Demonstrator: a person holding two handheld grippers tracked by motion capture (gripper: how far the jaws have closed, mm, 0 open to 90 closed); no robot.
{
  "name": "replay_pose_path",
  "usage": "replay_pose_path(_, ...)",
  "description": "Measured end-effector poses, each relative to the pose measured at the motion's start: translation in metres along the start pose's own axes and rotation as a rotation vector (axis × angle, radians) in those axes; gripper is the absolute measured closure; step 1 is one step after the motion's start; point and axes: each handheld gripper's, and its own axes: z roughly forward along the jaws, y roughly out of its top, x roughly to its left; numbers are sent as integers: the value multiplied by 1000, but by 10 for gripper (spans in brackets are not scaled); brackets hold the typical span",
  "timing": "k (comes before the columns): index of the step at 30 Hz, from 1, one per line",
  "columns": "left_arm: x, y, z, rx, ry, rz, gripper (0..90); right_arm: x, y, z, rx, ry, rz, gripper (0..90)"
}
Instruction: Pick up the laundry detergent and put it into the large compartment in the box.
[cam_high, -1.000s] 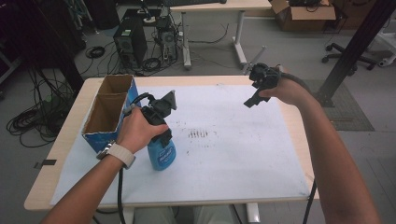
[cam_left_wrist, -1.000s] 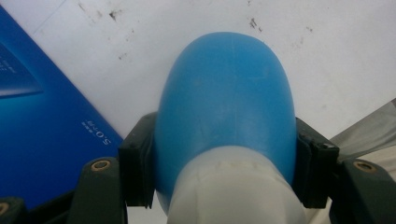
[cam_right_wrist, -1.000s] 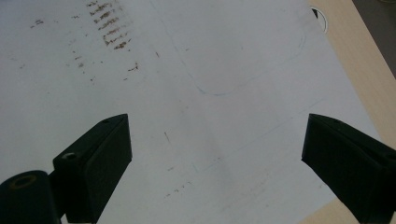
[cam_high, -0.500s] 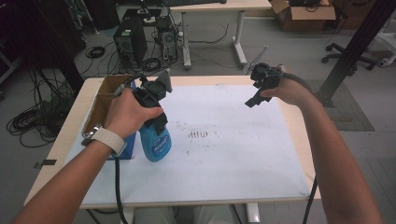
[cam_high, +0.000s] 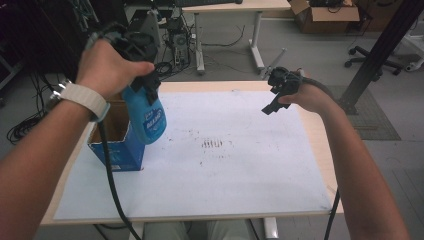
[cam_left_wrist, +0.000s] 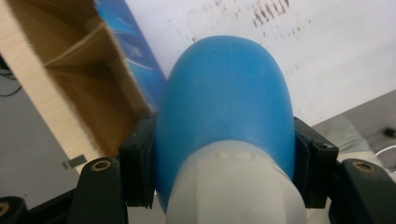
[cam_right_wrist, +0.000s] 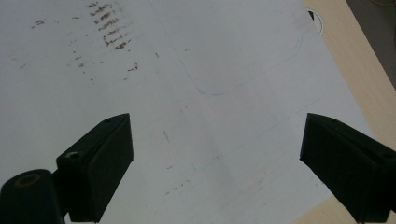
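Observation:
A blue spray bottle (cam_high: 147, 116) with a white neck (cam_left_wrist: 233, 186) hangs in the air, gripped near its top by my left gripper (cam_high: 145, 75), which is shut on it. It is lifted well above the table, beside and partly over the open blue cardboard box (cam_high: 116, 150) at the table's left. In the left gripper view the black pads (cam_left_wrist: 137, 168) press both sides of the blue bottle (cam_left_wrist: 226, 107). My right gripper (cam_high: 277, 92) hovers over the table's far right, open, with nothing between its fingers (cam_right_wrist: 100, 163).
White paper sheet (cam_high: 225, 165) with brown smudges (cam_high: 212, 144) covers the wooden table (cam_high: 320, 135). The box's brown inside (cam_left_wrist: 88, 98) shows below the bottle. Computer towers, cables and a second table stand on the floor beyond the far edge.
The left hand has lifted the blue bottle from the paper high into the air, toward the box side. The right hand has stayed where it was.

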Motion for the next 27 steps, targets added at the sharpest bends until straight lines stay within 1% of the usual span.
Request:
replay_pose_path(1,8,0,-12,-7,-8,-30,374,0,0,0,2,1,1,96)
replay_pose_path(2,8,0,-12,-7,-8,-30,375,0,0,0,2,1,1,96)
replay_pose_path(4,16,0,-22,-4,-2,-66,375,0,0,0,3,0,2,96)
replay_pose_path(8,33,0,-35,3,41,-161,375,0,0,0,2,0,2,96)
replay_pose_path(9,43,-1,-37,-1,56,-199,375,0,0,0,0,1,-2,96)
replay_pose_path(10,43,-1,-37,-1,56,-199,375,0,0,0,0,1,-2,96)
replay_pose_path(13,56,-5,-35,-11,56,-236,375,0,0,0,-2,3,-5,96)
replay_pose_path(15,64,-8,-31,-14,57,-249,375,0,-1,-1,-1,1,-1,96)
replay_pose_path(16,71,-9,-28,-14,62,-267,375,0,-1,-1,-1,1,-1,96)
replay_pose_path(17,73,-10,-27,-16,65,-275,375,-1,-1,-2,-3,-1,0,96)
replay_pose_path(19,81,-12,-21,-16,79,-298,375,-1,-1,-2,-4,-2,0,96)
replay_pose_path(21,86,-13,-16,-10,86,-312,375,-1,-2,-3,-5,-3,6,96)
replay_pose_path(22,91,-14,-12,-7,93,-325,375,-2,-2,-3,-4,-5,5,96)
replay_pose_path(25,97,-14,-6,-15,96,-345,375,-2,-2,-2,-1,-4,7,96)
replay_pose_path(27,99,-14,-3,-13,95,-349,375,-2,-2,-1,-1,-4,7,96)
